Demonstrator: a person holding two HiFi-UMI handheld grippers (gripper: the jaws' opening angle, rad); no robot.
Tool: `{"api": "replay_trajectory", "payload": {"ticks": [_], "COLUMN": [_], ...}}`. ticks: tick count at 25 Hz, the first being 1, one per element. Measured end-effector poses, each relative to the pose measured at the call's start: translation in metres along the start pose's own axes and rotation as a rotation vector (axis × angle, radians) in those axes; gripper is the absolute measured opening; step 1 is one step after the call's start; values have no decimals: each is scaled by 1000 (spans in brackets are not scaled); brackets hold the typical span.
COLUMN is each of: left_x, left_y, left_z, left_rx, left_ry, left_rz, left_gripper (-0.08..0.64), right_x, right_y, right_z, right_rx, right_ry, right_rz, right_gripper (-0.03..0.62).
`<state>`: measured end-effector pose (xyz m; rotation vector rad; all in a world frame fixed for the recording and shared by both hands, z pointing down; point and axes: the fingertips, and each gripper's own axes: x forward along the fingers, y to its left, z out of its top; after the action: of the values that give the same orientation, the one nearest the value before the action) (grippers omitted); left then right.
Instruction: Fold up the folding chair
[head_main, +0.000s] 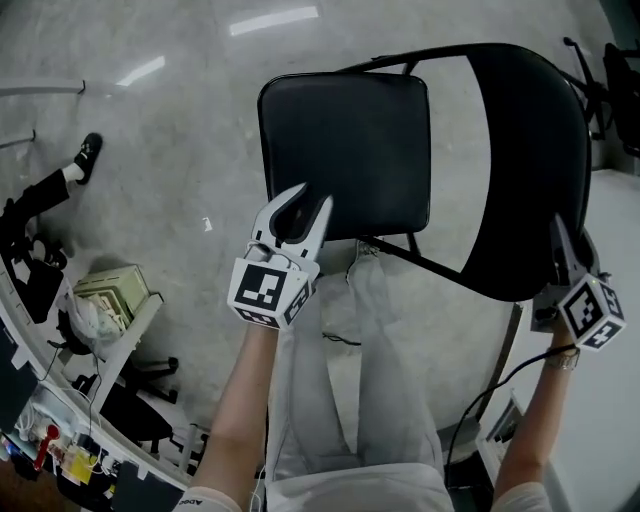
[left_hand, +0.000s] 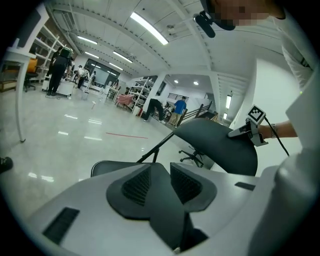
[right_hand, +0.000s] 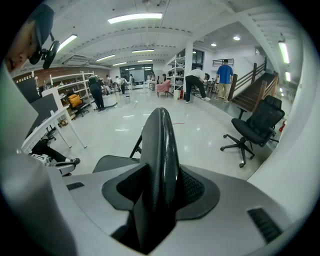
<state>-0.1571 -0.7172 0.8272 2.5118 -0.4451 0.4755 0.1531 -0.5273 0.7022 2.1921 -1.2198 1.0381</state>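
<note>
at the near edge of the seat (head_main: 340, 140), your left tool (head_main: 313, 197) points forward, forearm straight, jaws slightly apart and grasping nothing. your right tool (right_hand: 160, 185), arm stretched out, is clenched on the backrest (head_main: 535, 150) of the unfolded chair (head_main: 385, 175) on the floor (head_main: 180, 150).

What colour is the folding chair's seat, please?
The padded seat is black; the head view shows it best.

Left gripper (head_main: 312, 196): jaws slightly apart, nothing gripped, tilted down.
Right gripper (head_main: 560, 236): jaws wide, clamped on back (head_main: 530, 150) edge.
Forearms (head_main: 235, 420): bare, both stretched forward.
</note>
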Motion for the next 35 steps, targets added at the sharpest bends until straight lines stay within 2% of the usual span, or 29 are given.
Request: {"api": "replay_trajectory", "payload": {"ticks": [9,12,15,17,20,25,27,30,35], "left_x": [2,3,9,15,25,38,39,44,52], "left_y": [122,152,171,180,186,188,187,181,171], "left_z": [-91,-115,-138,-152,-173,-197,-199,-200,-202], "left_rx": [-198,-246,-304,-353,-456,-707,-781,-833,-805], "left_ry": [102,128,151,161,171,149,131,123,161], "left_rz": [64,73,63,41,-12,-132,-176,-230,-263], "left_gripper": [197,220,239,254,280,306,310,310,310], "right_x": [14,20,19,17,22,22,22,21,22], "right_y": [4,15,12,7,15,16,16,15,16], "right_z": [-11,-3,-3,-8,-2,-2,-1,0,-2], "right_rx": [-3,-30,-24,10,-47,-37,-36,-35,-24], "right_ry": [30,24,38,48,40,34,33,31,28], "right_rz": [-20,21,-1,-30,-4,1,6,8,22], "right_gripper": [183,183,183,183,183,187,187,187,187]}}
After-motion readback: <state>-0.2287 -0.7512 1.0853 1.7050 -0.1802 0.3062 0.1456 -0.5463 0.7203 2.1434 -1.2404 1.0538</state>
